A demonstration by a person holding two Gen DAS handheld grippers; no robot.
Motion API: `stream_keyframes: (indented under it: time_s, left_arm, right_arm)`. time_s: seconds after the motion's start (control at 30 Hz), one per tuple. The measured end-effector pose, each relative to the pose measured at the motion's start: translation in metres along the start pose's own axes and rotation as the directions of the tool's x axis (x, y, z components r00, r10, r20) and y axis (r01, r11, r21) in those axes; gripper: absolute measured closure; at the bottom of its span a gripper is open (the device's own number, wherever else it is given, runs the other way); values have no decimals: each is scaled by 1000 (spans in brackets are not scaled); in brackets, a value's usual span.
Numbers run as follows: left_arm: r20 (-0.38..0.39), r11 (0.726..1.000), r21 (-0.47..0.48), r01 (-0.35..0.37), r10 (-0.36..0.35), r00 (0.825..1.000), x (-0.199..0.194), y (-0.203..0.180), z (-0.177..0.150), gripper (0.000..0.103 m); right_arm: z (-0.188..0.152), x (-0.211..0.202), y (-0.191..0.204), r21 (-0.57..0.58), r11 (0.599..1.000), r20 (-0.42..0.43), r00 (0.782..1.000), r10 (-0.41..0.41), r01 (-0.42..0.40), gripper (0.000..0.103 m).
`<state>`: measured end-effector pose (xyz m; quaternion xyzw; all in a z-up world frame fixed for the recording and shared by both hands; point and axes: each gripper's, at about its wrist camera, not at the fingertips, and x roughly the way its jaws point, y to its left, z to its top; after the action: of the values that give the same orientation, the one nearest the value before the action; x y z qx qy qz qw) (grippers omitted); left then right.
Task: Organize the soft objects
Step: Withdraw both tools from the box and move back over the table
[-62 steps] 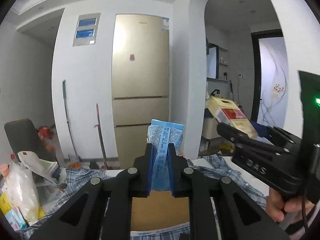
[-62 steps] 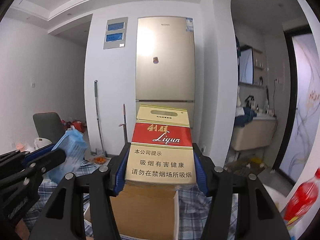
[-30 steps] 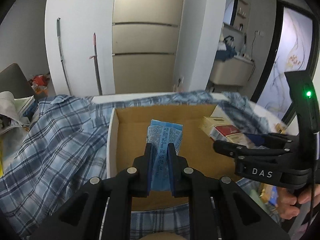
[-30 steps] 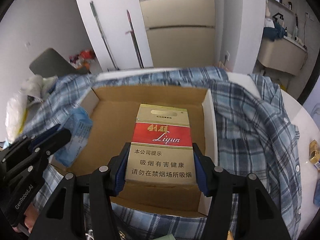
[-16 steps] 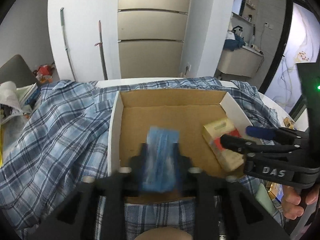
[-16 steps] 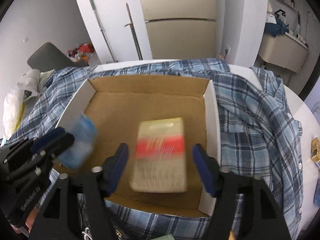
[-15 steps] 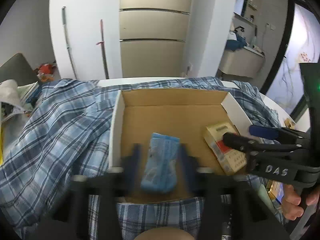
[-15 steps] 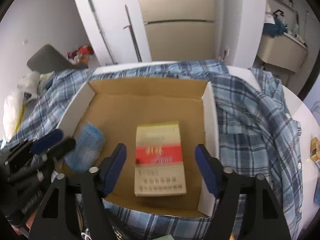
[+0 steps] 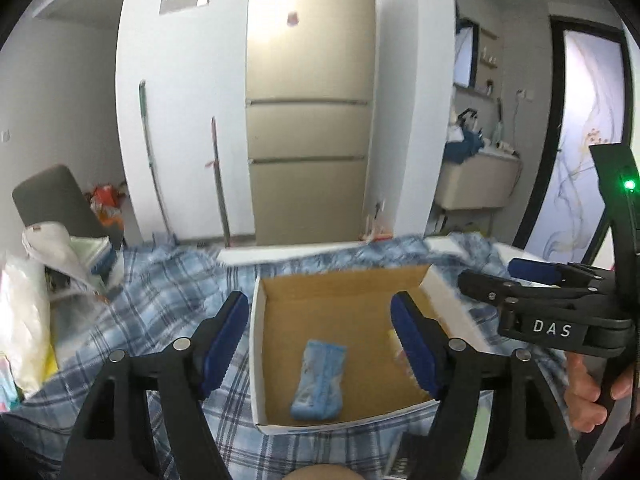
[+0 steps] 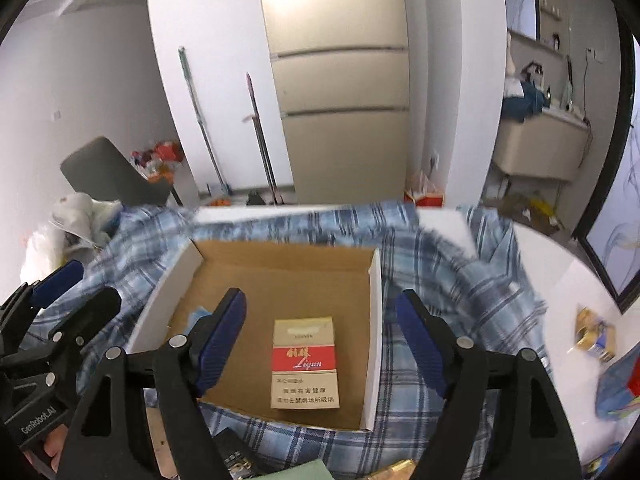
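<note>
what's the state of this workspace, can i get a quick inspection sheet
surface: white table draped with a blue plaid shirt
job's things: cardboard box on the shirt; blue tissue pack and cigarette pack lie flat inside, apart
clutter: plastic bags at left; small packets at right
grippers: left gripper and right gripper above the box, jaws opening, nothing between them
cables: thin cable down the right gripper's handle
surroundings: fridge, mop, grey chair, sink counter
</note>
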<state>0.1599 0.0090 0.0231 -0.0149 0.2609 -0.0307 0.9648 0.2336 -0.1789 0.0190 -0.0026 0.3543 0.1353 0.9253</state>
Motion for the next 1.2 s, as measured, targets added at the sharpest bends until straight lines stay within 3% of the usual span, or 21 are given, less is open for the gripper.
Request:
stream_keyframes:
  time_s: [0.07, 0.23, 0.4, 0.53, 0.73, 0.83, 1.0, 1.2]
  left_arm:
    - [48, 1000, 16, 2, -2, 999, -19, -8, 7, 17]
    - [220, 1000, 15, 22, -25, 975, -73, -18, 16, 16]
    - [326, 999, 32, 37, -46, 944, -119, -25, 12, 0]
    - [398, 998, 47, 32, -48, 916, -151, -28, 3, 0]
    - [396, 997, 76, 35, -62, 916, -169, -27, -20, 0]
    - [372, 996, 67, 59, -80, 925, -167, -24, -36, 0]
    - [329, 997, 75, 36, -59, 943, -153, -25, -57, 0]
    - [302, 999, 31, 11, -20, 953, -138, -11, -81, 0]
  right_arm:
    - [3, -18, 0, -9, 1000, 35, 999, 14, -14, 25]
    - [-2, -67, 3, -52, 997, 149, 987, 66, -59, 21]
    - [-20, -112, 5, -66, 995, 295, 952, 86, -69, 5]
    - [-36, -139, 2, -49, 996, 391, 917, 82, -68, 0]
    - [-60, -155, 2, -69, 997, 443, 894, 67, -40, 0]
    - [-73, -151, 4, -89, 995, 437, 897, 70, -34, 0]
    - [-93, -135, 11, -137, 990, 419, 907, 34, 26, 0]
    - [-113, -116, 14, -178, 984, 388, 919, 68, 2, 0]
